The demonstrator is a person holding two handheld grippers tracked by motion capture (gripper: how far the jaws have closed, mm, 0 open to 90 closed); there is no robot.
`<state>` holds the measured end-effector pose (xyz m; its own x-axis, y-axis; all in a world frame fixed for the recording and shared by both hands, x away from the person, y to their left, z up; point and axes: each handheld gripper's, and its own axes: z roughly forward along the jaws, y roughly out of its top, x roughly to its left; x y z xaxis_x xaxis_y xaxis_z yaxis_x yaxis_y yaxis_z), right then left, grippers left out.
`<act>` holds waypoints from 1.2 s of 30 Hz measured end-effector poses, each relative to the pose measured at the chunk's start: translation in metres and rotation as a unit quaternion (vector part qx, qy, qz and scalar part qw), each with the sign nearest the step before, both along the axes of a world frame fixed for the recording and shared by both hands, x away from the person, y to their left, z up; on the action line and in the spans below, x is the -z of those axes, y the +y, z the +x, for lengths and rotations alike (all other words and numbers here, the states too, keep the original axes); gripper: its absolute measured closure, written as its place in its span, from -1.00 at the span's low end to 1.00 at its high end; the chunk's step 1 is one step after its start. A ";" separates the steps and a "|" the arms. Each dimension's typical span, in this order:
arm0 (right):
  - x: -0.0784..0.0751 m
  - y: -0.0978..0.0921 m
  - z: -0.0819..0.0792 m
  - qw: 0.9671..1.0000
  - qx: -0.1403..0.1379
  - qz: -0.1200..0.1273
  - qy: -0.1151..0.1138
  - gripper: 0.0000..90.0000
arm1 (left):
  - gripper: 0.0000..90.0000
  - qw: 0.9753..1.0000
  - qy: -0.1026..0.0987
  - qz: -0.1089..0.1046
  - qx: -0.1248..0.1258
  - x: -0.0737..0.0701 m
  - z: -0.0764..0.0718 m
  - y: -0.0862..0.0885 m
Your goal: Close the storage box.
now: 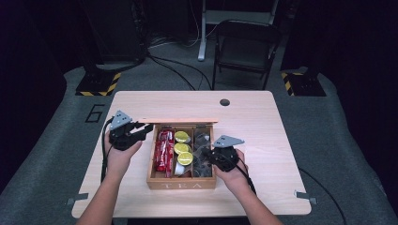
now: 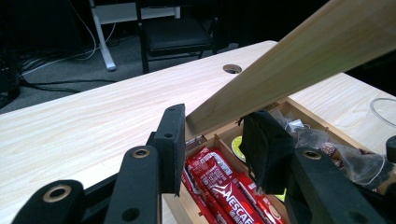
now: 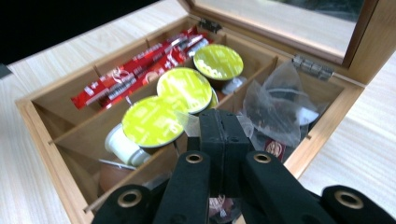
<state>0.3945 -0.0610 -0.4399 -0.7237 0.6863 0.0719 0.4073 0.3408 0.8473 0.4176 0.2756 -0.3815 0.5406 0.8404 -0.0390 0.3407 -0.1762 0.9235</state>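
A wooden tea box (image 1: 180, 183) stands mid-table with its lid (image 1: 180, 121) raised. Its left slot holds red coffee sticks (image 1: 164, 150), the middle one green-lidded capsules (image 1: 183, 149), the right one clear tea sachets (image 1: 202, 140). My left gripper (image 1: 146, 129) is at the lid's left end. In the left gripper view the lid (image 2: 299, 60) fills the gap of that gripper (image 2: 212, 135), touching both pads. My right gripper (image 1: 206, 153) hovers over the right slot. In its own view the gripper (image 3: 219, 123) is pressed shut, with a corner of clear sachet film at the tips.
The pale wooden table (image 1: 263, 122) has a cable hole (image 1: 225, 101) at the back, and bare wood lies on both sides of the box. A folding chair (image 1: 244, 47) and floor cables sit beyond the far edge.
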 end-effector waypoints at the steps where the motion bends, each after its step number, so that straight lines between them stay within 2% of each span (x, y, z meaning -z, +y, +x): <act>1: 0.002 -0.001 0.001 1.000 -0.002 -0.002 0.002 1.00 | 0.34 1.000 0.000 0.000 0.000 0.000 0.000 0.000; 2: 0.004 -0.001 0.001 1.000 0.001 -0.004 0.013 1.00 | 0.34 1.000 0.000 0.000 0.000 0.000 0.000 0.000; 5: 0.009 -0.001 0.004 1.000 0.004 -0.005 0.026 0.77 | 0.34 1.000 0.000 0.000 0.000 0.000 0.000 0.000; 9: 0.013 0.000 0.006 0.999 0.003 -0.001 0.035 0.49 | 0.33 1.000 0.000 0.000 0.001 0.000 0.000 0.000; 11: 0.015 0.002 0.007 0.999 0.000 -0.007 0.037 0.38 | 0.33 1.000 0.000 0.000 0.001 0.000 0.000 0.000; 14: 0.020 0.005 0.007 0.999 0.003 -0.018 0.036 0.32 | 0.33 1.000 0.000 0.000 0.001 0.000 0.000 0.000; 17: 0.024 0.008 0.007 0.999 0.007 -0.028 0.038 0.33 | 0.33 1.000 0.000 0.000 0.001 0.000 0.000 0.000; 20: 0.026 0.009 0.008 0.999 0.007 -0.034 0.033 0.50 | 0.33 1.000 0.000 0.000 0.001 0.000 0.000 0.000; 23: 0.025 0.008 0.008 0.999 0.002 -0.032 0.038 0.70 | 0.33 1.000 0.000 0.001 0.001 0.000 0.000 0.000; 25: 0.024 0.007 0.008 0.999 -0.004 -0.032 0.039 0.76 | 0.33 1.000 0.001 0.002 0.002 0.000 0.000 0.000; 31: 0.019 0.006 0.005 0.999 -0.006 -0.021 0.038 0.78 | 0.33 1.000 0.001 0.002 0.003 0.000 -0.001 0.000; 36: 0.008 0.001 0.003 1.000 -0.004 -0.001 0.025 0.79 | 0.33 1.000 0.000 0.002 0.001 0.000 0.000 0.000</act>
<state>0.3972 -0.0597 -0.4482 -0.7243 0.6813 0.1060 0.4460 0.3457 0.8256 0.4172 0.2757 -0.3818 0.5418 0.8397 -0.0354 0.3398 -0.1803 0.9231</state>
